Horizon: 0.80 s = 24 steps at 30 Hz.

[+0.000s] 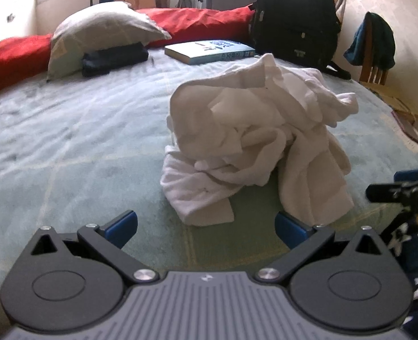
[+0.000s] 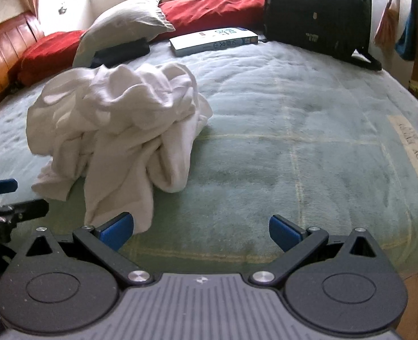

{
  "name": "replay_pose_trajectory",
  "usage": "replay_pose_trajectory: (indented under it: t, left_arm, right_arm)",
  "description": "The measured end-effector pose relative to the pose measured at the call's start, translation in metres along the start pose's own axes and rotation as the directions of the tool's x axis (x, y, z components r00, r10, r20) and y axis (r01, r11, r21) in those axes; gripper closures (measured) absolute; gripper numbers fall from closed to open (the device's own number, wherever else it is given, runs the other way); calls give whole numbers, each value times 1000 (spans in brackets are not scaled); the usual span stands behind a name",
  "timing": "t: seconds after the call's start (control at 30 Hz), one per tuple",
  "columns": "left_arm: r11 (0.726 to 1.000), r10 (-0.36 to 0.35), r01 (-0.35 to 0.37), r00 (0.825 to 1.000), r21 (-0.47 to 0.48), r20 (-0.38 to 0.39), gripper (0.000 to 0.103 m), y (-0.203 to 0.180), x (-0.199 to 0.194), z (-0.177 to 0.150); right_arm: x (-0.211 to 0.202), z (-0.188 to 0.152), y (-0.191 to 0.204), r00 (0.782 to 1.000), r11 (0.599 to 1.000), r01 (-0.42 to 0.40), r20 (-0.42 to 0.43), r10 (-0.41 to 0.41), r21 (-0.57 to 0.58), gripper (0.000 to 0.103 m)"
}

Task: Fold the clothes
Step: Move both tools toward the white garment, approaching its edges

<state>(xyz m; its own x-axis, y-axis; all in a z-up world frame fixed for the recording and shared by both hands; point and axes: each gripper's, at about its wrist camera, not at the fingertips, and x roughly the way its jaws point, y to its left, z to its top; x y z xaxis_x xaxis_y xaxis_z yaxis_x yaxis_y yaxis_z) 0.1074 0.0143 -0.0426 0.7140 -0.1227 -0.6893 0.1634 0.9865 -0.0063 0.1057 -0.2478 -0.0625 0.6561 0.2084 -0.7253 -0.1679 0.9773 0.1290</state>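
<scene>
The white garment [image 1: 254,138] lies in a crumpled heap on the bed [image 1: 67,141], its folds piled over one another, no edge laid flat. The left claw [image 1: 206,228] hangs spread wide and holds nothing, just short of the heap's near edge; the right claw [image 2: 200,229] is likewise wide and bare, with the heap off to its left. Judging by this, the cloth wants spreading (a corner or hem must be found among the tangle) before any fold can be made.
</scene>
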Motion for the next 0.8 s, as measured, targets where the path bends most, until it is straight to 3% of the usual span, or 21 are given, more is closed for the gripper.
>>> replay_pose_trajectory:
  t: [0.13,0.37,0.5,0.57,0.7,0.8]
  left_arm:
    - [996,40,-42,999,77,34,1,-5,0,-1]
    - [998,-37,38,999,41,-7,1,7,5,-2]
    - [999,45,-45,997,5,-58,1,10,11,1]
    - [999,46,-47,996,-5,-72,1,12,13,1]
    - [1000,1,-1,999,-6,-41,1,16,9,-2]
    - [999,0,0,1000,33,-3,1,14,3,-6]
  right_arm:
    - [6,2,6,999,997,-35,14,36,-72,0]
    - [15,4,14,995,984,-96,-14,95,-147,0]
    - [17,7,15,993,979,-122,-30,118,-164,0]
    - [12,7,14,988,973,-155,0,157,-174,0]
    - [7,7,16,978,953,-185,47,202,-240,0]
    - [8,5,19,973,924,-210,28,231,-319,0]
